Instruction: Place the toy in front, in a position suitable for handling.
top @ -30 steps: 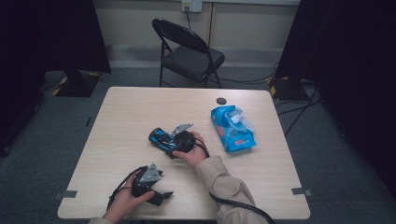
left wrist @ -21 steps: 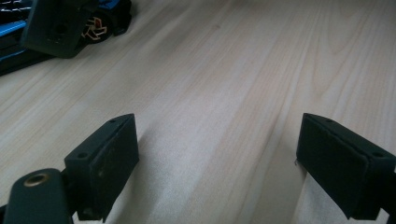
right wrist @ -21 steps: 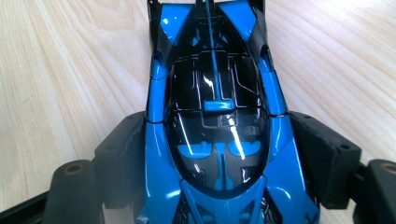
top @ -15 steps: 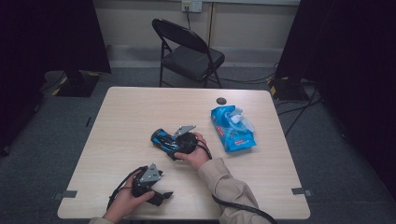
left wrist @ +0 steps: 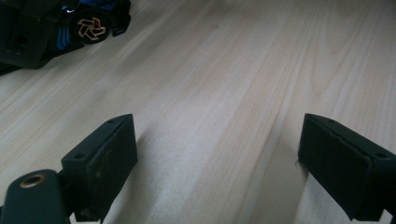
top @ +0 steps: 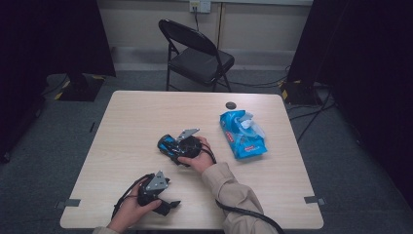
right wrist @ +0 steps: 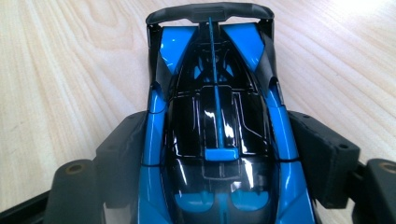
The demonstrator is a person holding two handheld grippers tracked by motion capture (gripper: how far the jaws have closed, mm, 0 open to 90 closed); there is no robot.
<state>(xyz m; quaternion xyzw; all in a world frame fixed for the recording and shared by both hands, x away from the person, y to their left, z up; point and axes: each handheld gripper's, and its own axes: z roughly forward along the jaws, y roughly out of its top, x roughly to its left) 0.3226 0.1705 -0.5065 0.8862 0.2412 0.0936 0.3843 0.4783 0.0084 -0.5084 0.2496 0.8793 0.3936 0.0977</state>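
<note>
Right gripper view: the right hand-held gripper point(right wrist: 217, 158) clamps a blue toy car point(right wrist: 215, 121) — both jaws against its sides. The left hand-held gripper point(left wrist: 224, 163) rests on the counter point(left wrist: 224, 70) — jaws spread wide.

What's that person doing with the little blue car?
A person sits at a wooden table with a gripper in each hand. The right gripper has its jaws closed on the sides of a blue and black toy car. The left gripper rests open near the table's front edge, holding nothing. A blue packet lies off to the side.
</note>
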